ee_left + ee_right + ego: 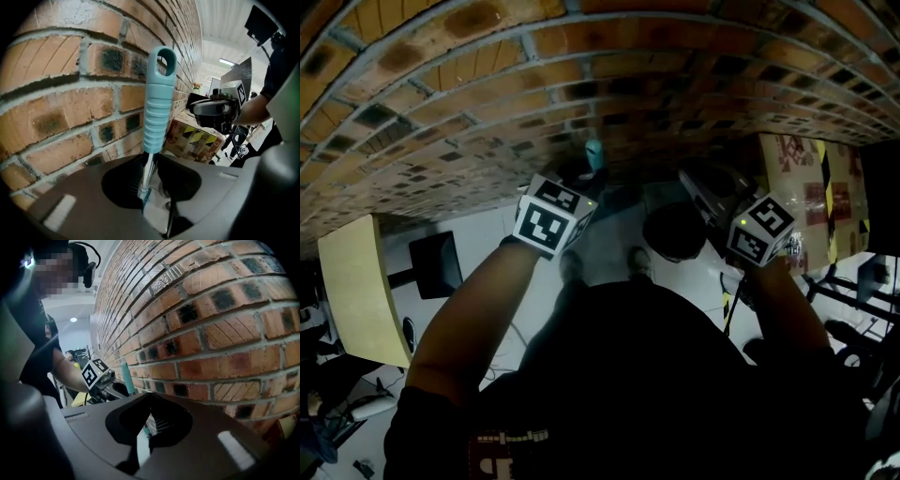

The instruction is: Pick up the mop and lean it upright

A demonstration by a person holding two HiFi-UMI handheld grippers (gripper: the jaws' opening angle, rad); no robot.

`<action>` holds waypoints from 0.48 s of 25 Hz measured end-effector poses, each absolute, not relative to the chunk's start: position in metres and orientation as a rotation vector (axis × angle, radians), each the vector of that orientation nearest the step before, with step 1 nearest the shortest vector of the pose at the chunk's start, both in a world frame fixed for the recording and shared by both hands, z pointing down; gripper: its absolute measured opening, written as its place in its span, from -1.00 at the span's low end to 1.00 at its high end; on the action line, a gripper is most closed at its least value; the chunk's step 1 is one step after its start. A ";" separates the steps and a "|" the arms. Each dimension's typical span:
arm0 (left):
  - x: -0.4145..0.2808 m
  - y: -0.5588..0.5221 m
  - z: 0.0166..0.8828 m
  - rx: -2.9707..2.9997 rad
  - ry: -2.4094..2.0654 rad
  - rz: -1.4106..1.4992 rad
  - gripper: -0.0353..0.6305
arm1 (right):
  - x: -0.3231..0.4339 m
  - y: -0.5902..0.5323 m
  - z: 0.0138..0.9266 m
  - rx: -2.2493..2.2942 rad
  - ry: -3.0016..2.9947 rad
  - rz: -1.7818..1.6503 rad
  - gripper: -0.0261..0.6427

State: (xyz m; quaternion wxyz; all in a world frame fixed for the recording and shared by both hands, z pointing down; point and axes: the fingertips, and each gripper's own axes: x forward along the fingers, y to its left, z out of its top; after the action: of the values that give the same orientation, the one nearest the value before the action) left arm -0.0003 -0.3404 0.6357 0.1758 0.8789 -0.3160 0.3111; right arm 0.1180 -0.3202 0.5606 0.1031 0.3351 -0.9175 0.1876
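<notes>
Holding the mop (159,108) upright beside the brick wall (61,93), with fingers of the left gripper (149,164) clenched on its metal shaft, those of the right gripper (150,399) closed on nothing near that wall; lifting apparently done, final lean and release left.

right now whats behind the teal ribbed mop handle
A red brick wall stands right behind the teal ribbed plastic mop handle. Whether they touch I cannot tell. Lower down, the left gripper blocks the view behind the metal shaft.
</notes>
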 end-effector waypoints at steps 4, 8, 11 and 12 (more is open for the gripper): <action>0.004 -0.347 0.646 2.482 -0.898 0.850 -0.61 | 0.123 -0.325 0.568 1.017 -2.701 0.577 -0.88; 0.007 -0.362 0.649 2.475 -0.912 0.820 -0.61 | 0.122 -0.326 0.572 1.022 -2.701 0.595 -0.88; 0.005 -0.374 0.650 2.447 -0.937 0.795 -0.60 | 0.120 -0.326 0.571 1.021 -2.706 0.599 -0.88; 0.004 -0.378 0.650 2.434 -0.953 0.785 -0.60 | 0.120 -0.327 0.570 1.020 -2.708 0.597 -0.88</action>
State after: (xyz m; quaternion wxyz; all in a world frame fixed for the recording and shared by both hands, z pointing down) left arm 0.0037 -0.3777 0.6504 0.2045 0.8730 -0.3417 0.2816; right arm 0.1198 -0.3266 0.5696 0.0933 0.3437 -0.9125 0.2010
